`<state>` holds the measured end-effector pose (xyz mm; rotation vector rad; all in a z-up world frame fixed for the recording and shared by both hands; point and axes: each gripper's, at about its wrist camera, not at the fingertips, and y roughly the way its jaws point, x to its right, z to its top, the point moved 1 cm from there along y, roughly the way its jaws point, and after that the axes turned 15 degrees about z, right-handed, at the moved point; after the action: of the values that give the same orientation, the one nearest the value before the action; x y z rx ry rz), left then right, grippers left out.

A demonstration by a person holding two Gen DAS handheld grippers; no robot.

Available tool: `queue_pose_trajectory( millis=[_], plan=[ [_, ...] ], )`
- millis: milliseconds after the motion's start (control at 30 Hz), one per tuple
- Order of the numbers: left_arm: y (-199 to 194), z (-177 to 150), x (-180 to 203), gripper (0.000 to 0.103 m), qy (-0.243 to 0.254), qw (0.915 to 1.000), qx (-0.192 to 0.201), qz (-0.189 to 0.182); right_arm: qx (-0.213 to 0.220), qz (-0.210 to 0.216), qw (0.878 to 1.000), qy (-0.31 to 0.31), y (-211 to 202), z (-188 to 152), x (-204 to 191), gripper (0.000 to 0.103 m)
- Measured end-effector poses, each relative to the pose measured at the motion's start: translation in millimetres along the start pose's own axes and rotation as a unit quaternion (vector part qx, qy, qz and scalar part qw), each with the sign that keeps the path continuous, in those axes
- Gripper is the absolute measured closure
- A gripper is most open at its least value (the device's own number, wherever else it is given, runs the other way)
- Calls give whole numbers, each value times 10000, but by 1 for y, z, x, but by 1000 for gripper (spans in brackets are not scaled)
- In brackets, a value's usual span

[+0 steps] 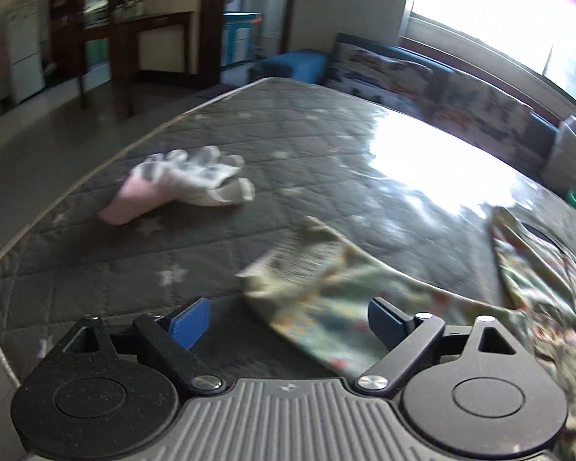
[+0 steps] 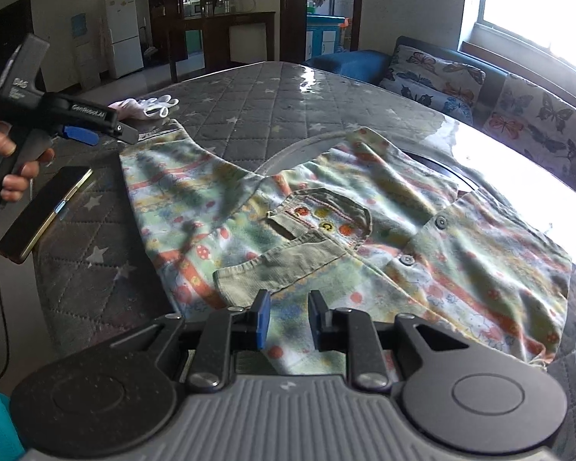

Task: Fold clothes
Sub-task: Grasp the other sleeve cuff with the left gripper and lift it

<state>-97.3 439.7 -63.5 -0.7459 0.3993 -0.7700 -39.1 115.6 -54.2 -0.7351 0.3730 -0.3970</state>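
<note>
Both tongs are black with blue pads, and a person holds one in each hand. Left tongs (image 1: 284, 322) have their pads spread wide and hold nothing. Right tongs (image 2: 286, 322) have their pads only a little apart, with nothing pinched between them.

The small shirt with green, orange and yellow prints, a corduroy collar and buttons (image 2: 345, 238) lies spread out flat on the grey quilted cover with white stars (image 2: 249, 107). It fills the middle and right of the right wrist picture. Its long way runs from the upper left of that picture down to the lower right.

One sleeve with a ribbed cuff (image 1: 288, 269) reaches toward the upper left. In the left wrist picture that sleeve lies just past the open pads, pointing up and left, so the left tongs look nearer to it. The right tongs hang over the near edge of the shirt, at the bottom middle of their picture.

I think the sleeve could fold toward the collar.

Open grey cover lies above the shirt. At the left edge a dark phone with a gold rim (image 2: 42, 215) sits near the sleeve, beside the shirt. A small heap of pink and white cloth (image 1: 184, 180) rests in the upper left, well apart.
</note>
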Motion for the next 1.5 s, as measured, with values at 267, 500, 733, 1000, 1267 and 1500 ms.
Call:
queue_pose_trajectory(
  millis=[267,500,733,1000,1267,1500],
  plan=[
    [14,1,-9,25,-264,9996,-101,-10,15,38,10000,-10,-1,2,-3,82],
    [22,2,-14,47,-343,9993,-122,-72,-17,55,10000,20,0,1,-3,82],
    [29,4,-18,82,-456,9986,-138,-210,-24,65,10000,15,1,1,-4,81],
    [34,6,-30,88,-844,9959,-236,-218,-17,54,10000,23,0,0,-4,81],
    [23,4,-28,69,-796,9963,-111,-318,17,60,10000,19,-1,1,-4,79],
    [28,2,-18,71,-673,9975,-114,-197,63,64,10000,-3,-4,1,-5,77]
  ],
)
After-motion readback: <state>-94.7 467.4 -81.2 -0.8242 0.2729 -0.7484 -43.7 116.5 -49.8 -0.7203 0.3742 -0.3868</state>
